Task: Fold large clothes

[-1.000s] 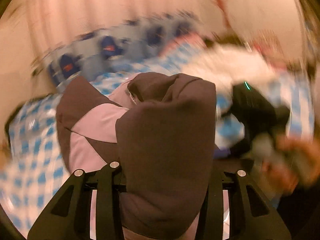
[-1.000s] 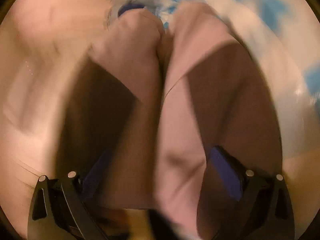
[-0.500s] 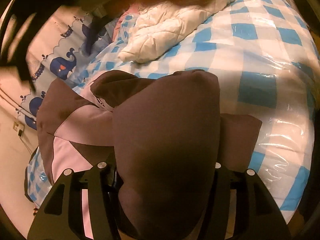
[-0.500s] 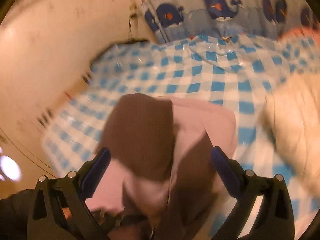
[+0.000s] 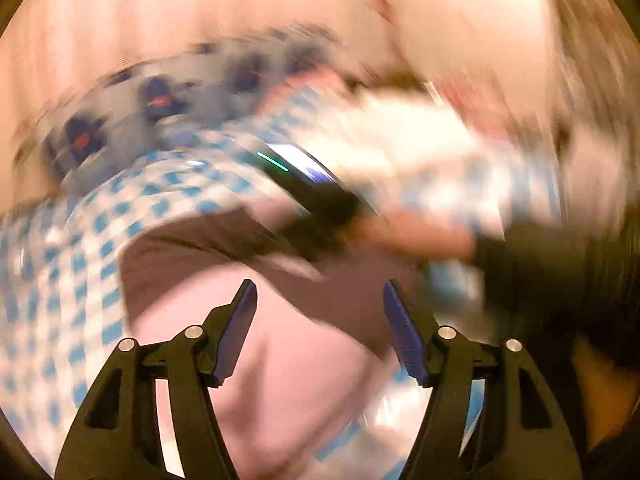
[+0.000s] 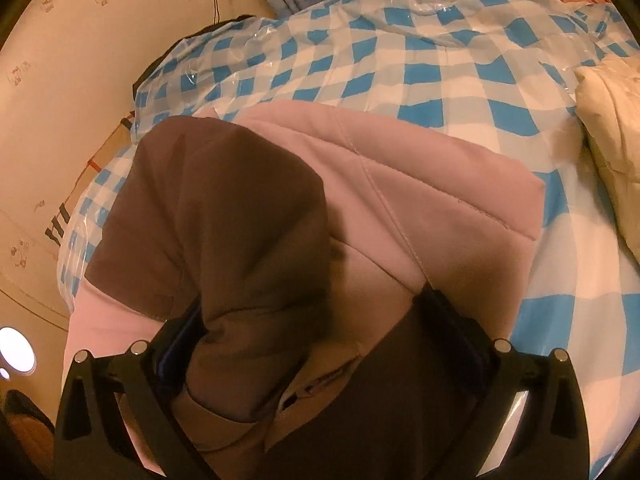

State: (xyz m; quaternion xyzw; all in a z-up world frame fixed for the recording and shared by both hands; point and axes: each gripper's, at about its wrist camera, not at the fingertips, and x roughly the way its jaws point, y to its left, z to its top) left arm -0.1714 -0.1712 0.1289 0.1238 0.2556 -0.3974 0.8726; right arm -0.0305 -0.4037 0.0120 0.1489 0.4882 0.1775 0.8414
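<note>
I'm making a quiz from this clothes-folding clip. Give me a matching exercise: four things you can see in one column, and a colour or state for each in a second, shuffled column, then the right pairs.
Things
1. left gripper
2. right gripper
3. bed cover
4. quilted garment at the right edge of the right wrist view

Colour or state
A. cream
B. blue and white checks
C. closed on the brown and pink jacket
D. jaws opening, nothing clamped between them

Pairs: 1-D, 2-C, 3-B, 4-A
</note>
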